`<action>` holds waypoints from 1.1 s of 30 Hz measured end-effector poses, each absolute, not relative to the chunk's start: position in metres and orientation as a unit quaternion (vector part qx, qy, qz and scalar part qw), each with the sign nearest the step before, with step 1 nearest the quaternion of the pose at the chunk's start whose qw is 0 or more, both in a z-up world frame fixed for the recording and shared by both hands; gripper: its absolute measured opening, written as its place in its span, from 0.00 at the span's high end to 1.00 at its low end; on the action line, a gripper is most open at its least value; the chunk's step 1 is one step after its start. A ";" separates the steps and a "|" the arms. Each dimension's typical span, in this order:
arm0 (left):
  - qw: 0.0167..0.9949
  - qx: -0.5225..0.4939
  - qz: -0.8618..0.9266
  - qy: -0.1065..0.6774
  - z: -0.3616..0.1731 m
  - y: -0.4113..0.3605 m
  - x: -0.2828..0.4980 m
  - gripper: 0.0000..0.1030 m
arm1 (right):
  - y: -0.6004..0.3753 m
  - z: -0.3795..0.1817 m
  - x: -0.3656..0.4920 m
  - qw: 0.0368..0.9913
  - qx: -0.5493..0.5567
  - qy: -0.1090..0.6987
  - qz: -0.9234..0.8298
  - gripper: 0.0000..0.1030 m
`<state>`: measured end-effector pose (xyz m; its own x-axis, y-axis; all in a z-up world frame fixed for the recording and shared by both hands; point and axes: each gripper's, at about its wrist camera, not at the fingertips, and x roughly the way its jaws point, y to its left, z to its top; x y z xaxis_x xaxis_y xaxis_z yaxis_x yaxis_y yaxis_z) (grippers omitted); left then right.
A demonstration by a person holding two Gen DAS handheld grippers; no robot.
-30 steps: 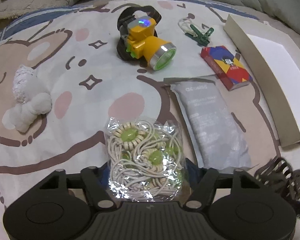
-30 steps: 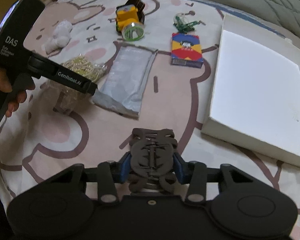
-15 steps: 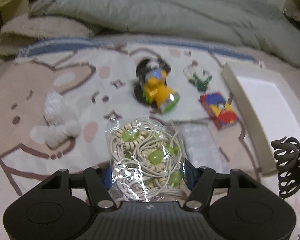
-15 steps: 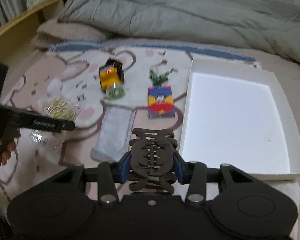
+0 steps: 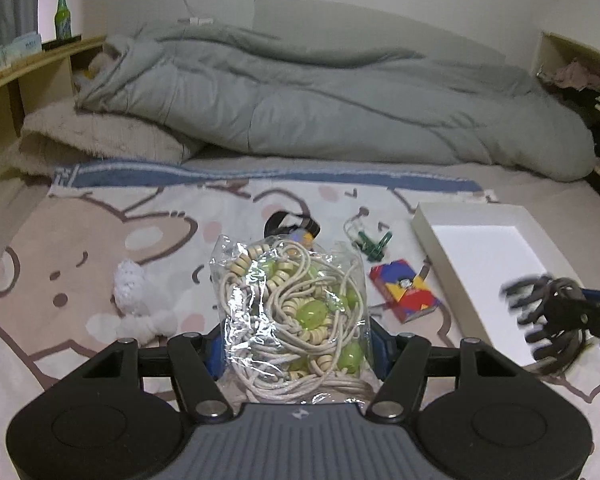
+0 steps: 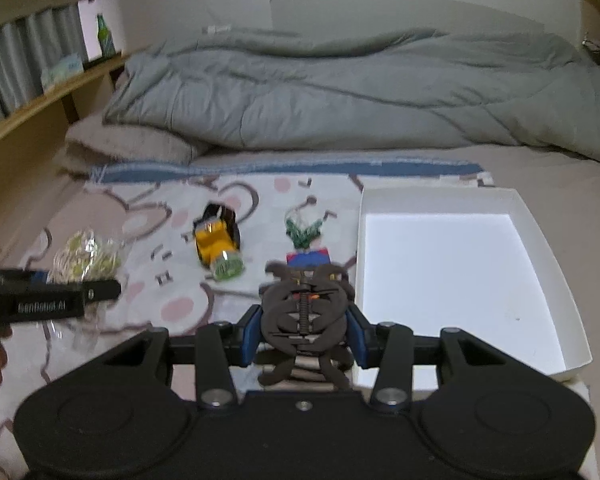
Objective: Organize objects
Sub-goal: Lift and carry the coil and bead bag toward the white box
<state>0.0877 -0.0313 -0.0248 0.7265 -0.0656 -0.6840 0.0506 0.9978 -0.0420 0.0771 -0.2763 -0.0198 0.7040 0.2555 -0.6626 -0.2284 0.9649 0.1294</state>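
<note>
Nearest, the left gripper clamps a clear bag of cord and green beads, held upright with its long axis running away from the camera, clear of the bear-print blanket. The right gripper is closed on a dark claw hair clip, its spring axis vertical and its teeth curling outward, just beside the near left corner of the white tray. Farther along the blanket lie a red-and-blue card box, apparently angled toward the tray, a white crocheted toy near the left edge, green clothes pegs and a yellow headlamp whose lens faces the viewer. Beyond them a grey duvet spans the far edge. Compared with one second ago, both grippers have risen and tilted level: the bag has left the blanket, and the clip has travelled toward the tray.
</note>
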 end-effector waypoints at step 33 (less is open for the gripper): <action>0.940 -0.019 -0.106 0.324 -0.007 -0.132 0.119 0.37 | -0.345 -0.014 0.117 0.953 0.055 0.293 0.059 0.56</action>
<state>0.1194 -0.1316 -0.0073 0.7670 -0.2123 -0.6055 0.1875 0.9766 -0.1050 0.1173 -0.3455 -0.0140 0.8212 0.1454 -0.5518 -0.0804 0.9868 0.1404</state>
